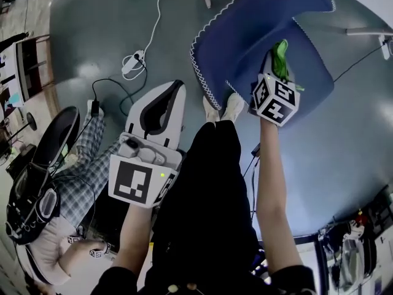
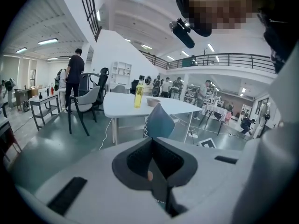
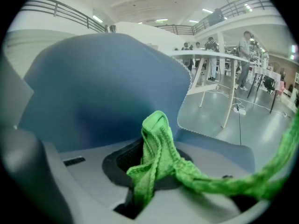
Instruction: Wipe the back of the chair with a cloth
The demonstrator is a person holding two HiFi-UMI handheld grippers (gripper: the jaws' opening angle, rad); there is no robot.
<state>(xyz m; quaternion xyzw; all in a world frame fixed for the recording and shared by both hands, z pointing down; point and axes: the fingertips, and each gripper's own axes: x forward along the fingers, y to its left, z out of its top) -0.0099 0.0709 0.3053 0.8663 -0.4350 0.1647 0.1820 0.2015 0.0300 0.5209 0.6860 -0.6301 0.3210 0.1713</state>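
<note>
- The right gripper [image 3: 148, 174] clamps a crumpled bright green knitted cloth [image 3: 160, 149] close before the blue upholstered chair [image 3: 103, 87].
- The left gripper [image 2: 157, 171] has its jaws pressed together, empty.

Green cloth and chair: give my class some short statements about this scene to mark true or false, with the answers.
1. The right gripper is shut on the green cloth. True.
2. The chair is red. False: it is blue.
3. The left gripper grips the chair. False: its jaws are together on nothing, and it is apart from the chair.
4. A yellow bottle stands on the white table. True.
</note>
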